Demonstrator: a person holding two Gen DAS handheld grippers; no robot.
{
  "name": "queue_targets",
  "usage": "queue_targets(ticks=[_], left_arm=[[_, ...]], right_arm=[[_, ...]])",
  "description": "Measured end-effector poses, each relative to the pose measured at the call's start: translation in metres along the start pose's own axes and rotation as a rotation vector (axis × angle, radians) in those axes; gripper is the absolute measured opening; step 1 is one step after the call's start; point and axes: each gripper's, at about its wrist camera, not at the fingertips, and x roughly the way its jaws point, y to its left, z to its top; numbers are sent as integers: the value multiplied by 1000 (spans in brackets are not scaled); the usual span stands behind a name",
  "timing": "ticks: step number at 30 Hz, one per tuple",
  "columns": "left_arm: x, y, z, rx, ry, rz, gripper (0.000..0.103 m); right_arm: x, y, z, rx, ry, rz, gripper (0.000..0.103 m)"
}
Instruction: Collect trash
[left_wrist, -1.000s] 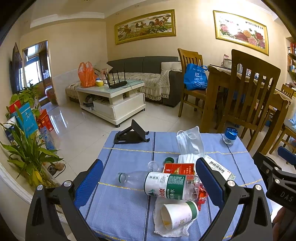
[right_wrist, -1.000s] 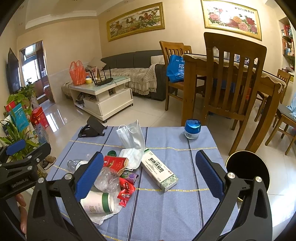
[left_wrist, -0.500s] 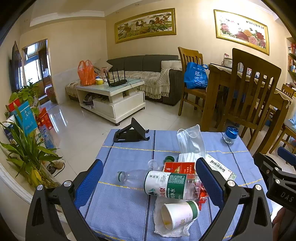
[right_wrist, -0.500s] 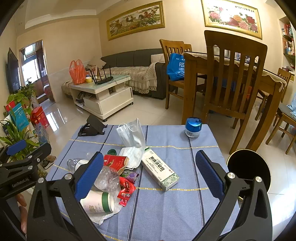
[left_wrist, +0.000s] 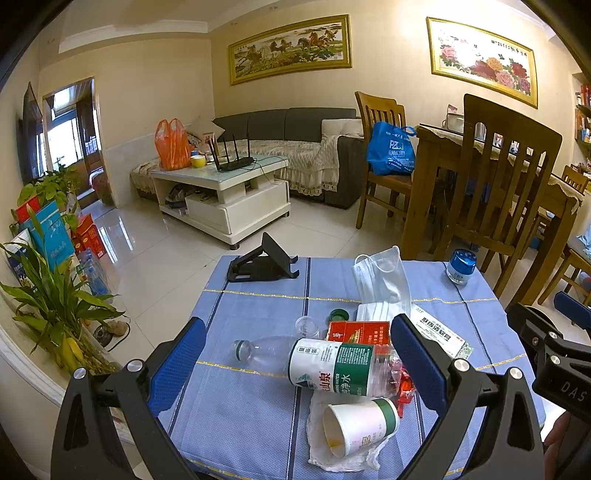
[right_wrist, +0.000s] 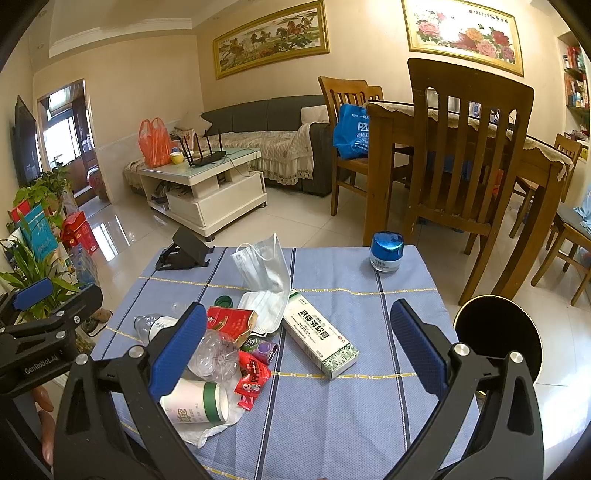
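two face masks (left_wrist: 382, 284), one plastic bottle (left_wrist: 314, 360), one paper cup (left_wrist: 360, 424), one phone stand (left_wrist: 262, 260)

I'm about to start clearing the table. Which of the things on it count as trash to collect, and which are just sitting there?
Likely trash: bottle, paper cup, tissue, face masks, red carton, green cap, red wrappers, medicine box (can't tell if empty).

Likely not trash: phone stand, blue-lidded jar.

The right gripper (right_wrist: 295, 350) hangs wide open above a blue tablecloth (right_wrist: 332, 424). Beneath it lie a paper cup (right_wrist: 195, 402), a crushed bottle (right_wrist: 214, 354), a long box (right_wrist: 319, 339) and a face mask (right_wrist: 267, 280).
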Motion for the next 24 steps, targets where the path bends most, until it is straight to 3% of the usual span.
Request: queue_targets(ticks=[24], left_arm=[[9,13,-11,-19,17,-19,97]], right_arm=[[5,12,-5,-22,11,-10,98]])
